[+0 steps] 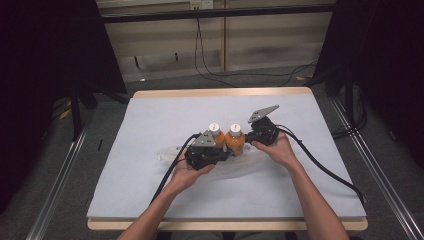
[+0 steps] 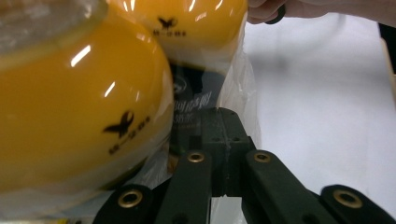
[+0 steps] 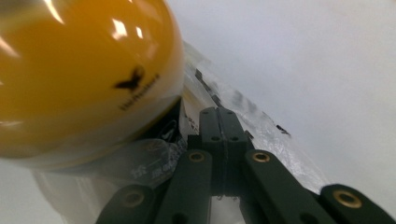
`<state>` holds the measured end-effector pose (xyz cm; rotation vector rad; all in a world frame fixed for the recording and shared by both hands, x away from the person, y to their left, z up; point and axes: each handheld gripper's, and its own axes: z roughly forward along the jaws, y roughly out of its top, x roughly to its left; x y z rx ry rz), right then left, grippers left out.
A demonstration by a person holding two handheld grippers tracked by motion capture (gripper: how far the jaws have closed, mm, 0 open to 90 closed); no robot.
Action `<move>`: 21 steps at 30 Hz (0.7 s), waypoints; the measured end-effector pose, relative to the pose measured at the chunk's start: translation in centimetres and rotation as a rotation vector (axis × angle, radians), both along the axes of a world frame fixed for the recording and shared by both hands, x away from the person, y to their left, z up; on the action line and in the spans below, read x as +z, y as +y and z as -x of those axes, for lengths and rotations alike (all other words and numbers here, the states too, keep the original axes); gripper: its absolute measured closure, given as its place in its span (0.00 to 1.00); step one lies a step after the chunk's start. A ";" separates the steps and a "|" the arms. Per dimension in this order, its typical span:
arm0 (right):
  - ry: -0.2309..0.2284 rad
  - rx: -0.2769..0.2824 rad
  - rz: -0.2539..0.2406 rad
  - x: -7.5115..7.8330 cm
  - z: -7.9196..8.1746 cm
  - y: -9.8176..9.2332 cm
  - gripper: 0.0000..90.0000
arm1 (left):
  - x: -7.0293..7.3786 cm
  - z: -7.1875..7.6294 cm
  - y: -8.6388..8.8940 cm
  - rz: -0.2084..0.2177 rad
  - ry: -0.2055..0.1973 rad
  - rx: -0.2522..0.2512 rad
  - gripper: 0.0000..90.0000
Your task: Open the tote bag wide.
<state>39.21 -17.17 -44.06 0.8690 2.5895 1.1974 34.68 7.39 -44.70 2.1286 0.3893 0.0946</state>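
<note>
Surveying from the high view, we record a wooden table (image 1: 300, 91) covered by a white cloth (image 1: 165, 120), with a grey floor (image 1: 65, 165) around it. A clear plastic bag (image 1: 172, 151) lies crumpled near the cloth's centre, and two orange bottles (image 1: 235, 140) with white caps stand side by side, touching, at the bag.

We find the left gripper (image 1: 226, 151) low at the left bottle's base, held in the left hand (image 1: 192, 172). In the left gripper view its jaws are pressed together on the plastic film. The right gripper (image 1: 248, 138) sits just beside the right bottle; in the right gripper view its jaws are likewise clenched on the bag's film beneath the bottle.
</note>
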 end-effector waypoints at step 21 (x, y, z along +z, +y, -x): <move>0.144 -0.019 0.041 -4.0 -1.9 1.2 1.00 | -3.7 1.5 0.1 -0.148 0.036 -0.028 1.00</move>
